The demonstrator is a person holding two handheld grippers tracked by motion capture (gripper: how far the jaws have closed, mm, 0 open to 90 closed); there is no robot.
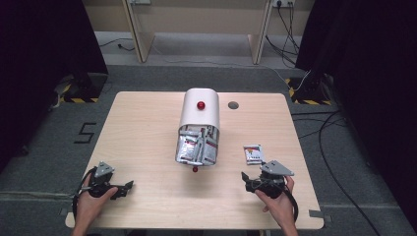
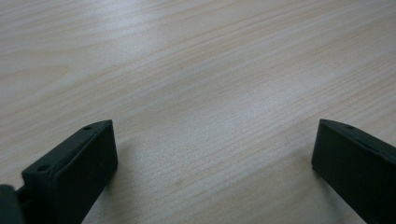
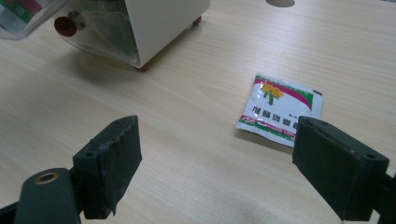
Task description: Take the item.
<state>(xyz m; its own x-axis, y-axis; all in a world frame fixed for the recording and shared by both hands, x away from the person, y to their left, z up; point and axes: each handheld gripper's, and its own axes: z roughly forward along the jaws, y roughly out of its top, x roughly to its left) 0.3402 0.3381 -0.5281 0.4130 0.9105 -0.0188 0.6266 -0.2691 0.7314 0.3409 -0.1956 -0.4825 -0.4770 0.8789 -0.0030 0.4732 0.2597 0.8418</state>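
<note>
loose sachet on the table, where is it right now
In the high view the sachet lies flat on the table's right side, between the white bin and the right tool, just beyond it.

Looks like a lab or test room to me, not anybody's home. The light wood counter [image 1: 147, 142] stands by itself on grey carpet [image 1: 44, 142], black curtains [image 1: 44, 44] hang on both sides, and there's yellow-black hazard tape [image 1: 78, 100] on the stand feet. Loose cables [image 1: 324, 142] run over the floor to wall sockets [image 1: 284, 3], and a "5" [image 1: 85, 132] is taped on the carpet.
</note>
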